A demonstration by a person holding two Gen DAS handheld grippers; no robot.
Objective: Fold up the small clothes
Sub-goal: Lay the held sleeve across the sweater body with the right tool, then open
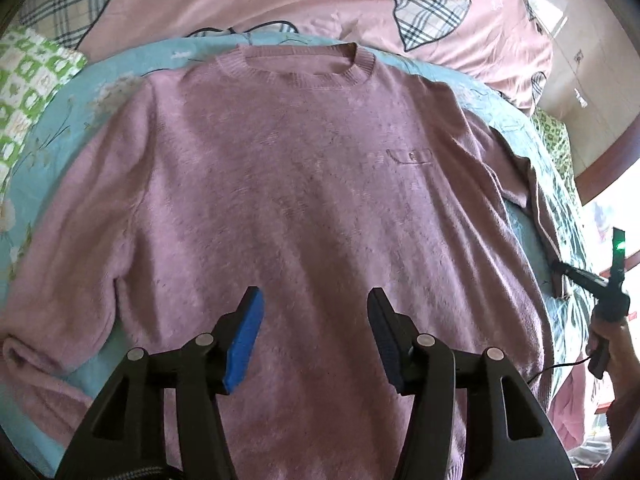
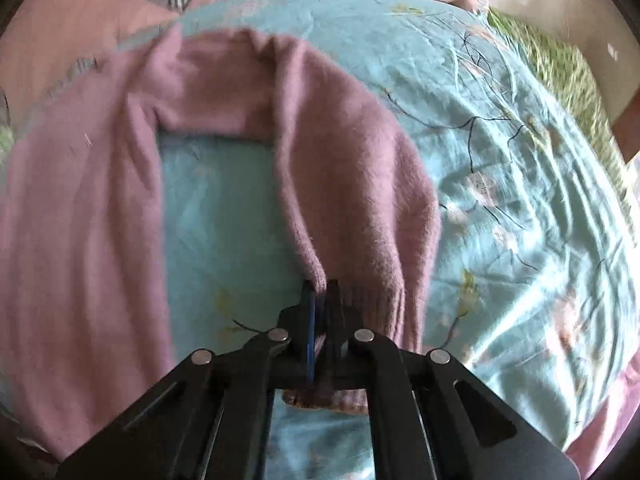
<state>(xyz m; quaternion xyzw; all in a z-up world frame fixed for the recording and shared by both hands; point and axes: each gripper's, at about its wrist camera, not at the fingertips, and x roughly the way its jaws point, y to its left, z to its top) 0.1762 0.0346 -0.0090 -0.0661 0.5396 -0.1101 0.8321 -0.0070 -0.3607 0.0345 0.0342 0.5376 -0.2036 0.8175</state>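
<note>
- While the pink sweater (image 1: 304, 184) is lying flat, face up, on the blue floral sheet (image 1: 80, 120), you are hovering the left gripper (image 1: 316, 336) over its lower front, jaws apart and gripping nothing.
- Your right gripper (image 2: 320, 300) is clenching the ribbed cuff (image 2: 360, 300) of one sleeve (image 2: 344, 184).
- Pink quilt (image 1: 280, 0) is lying beyond the collar.
</note>
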